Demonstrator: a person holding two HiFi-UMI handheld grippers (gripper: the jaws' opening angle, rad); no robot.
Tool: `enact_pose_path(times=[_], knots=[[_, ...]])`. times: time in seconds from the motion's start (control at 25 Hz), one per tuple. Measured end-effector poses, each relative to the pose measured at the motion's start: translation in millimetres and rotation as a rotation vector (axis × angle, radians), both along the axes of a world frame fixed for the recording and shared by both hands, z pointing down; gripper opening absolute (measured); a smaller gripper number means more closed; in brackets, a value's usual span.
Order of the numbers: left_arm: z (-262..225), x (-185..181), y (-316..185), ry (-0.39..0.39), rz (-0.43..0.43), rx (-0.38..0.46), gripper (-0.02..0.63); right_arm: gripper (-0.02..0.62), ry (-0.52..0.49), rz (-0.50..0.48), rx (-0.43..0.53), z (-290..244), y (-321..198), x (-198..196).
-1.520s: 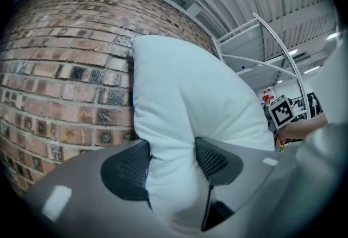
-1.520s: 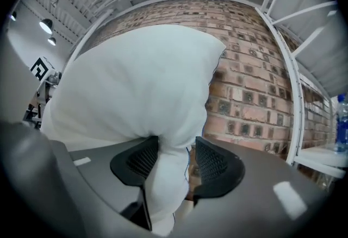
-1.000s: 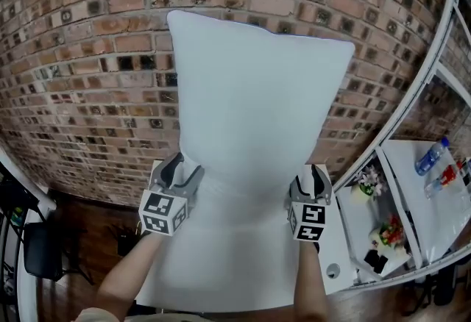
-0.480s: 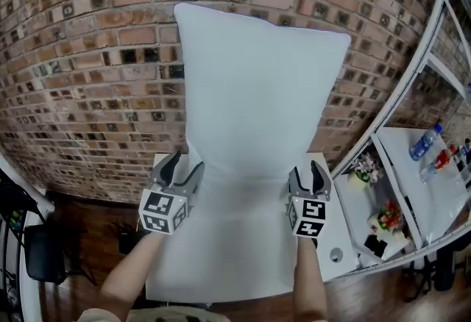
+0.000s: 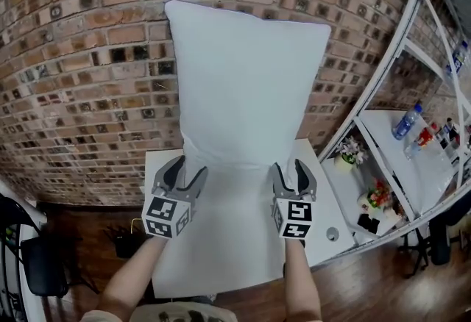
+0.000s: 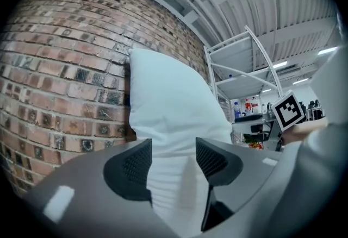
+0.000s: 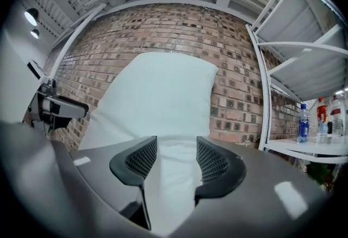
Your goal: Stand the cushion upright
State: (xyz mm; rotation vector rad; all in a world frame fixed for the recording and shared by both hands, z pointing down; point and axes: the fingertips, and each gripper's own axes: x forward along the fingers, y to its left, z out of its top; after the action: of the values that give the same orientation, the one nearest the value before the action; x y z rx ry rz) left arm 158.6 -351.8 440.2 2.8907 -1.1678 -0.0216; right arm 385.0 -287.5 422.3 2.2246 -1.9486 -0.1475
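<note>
at the near edge of the cushion's foot, the left gripper (image 5: 188,170) is wide open, its jaws well apart with nothing clamped. its own view shows only the white cushion (image 5: 246,85) and white table (image 5: 221,262) through the gap. its tips sit just beside the cushion's lower left corner; whether they touch it cannot be told. the right gripper (image 5: 288,170) is open just as wide and also empty, level with the left one and just beside the lower right corner. each gripper is held in a hand, with the forearms reaching in from the bottom of the head view.

the cushion stands upright on the far part of the table, its bottom edge on the tabletop and its back against the brick wall (image 5: 81,78). its top corners reach high up the wall, and it narrows a little toward the foot.

to the right of the table stands a white rack (image 5: 383,78). bottles (image 5: 407,122) sit on a shelf of it and a small flower pot (image 5: 346,156) sits lower down. at the far left, on the dark wood floor, there is a black chair (image 5: 40,265).
</note>
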Motion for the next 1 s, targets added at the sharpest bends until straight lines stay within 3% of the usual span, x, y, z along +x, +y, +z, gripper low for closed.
enact_pose_path(times=[0.24,0.56,0.72,1.0], knots=[[-2.4,-5.4,37.4,0.01,0.095,0.012,0.203,0.209,-0.022,0.013,0.027,-2.3,30.3,-38.4],[-13.8,-32.1,91.5,0.044,0.182,0.039,0.131,0.112,-0.044,0.029,0.07,-18.6,86.7,-110.2],[-20.5,-39.1,120.1,0.042,0.243,0.07,0.062,0.021,-0.032,0.038,0.139,-25.7,112.6,-140.7],[-16.2,-58.2,160.9,0.056,0.297,0.061,0.045,0.009,-0.086,0.071,0.129,-11.1,146.8,-177.1]])
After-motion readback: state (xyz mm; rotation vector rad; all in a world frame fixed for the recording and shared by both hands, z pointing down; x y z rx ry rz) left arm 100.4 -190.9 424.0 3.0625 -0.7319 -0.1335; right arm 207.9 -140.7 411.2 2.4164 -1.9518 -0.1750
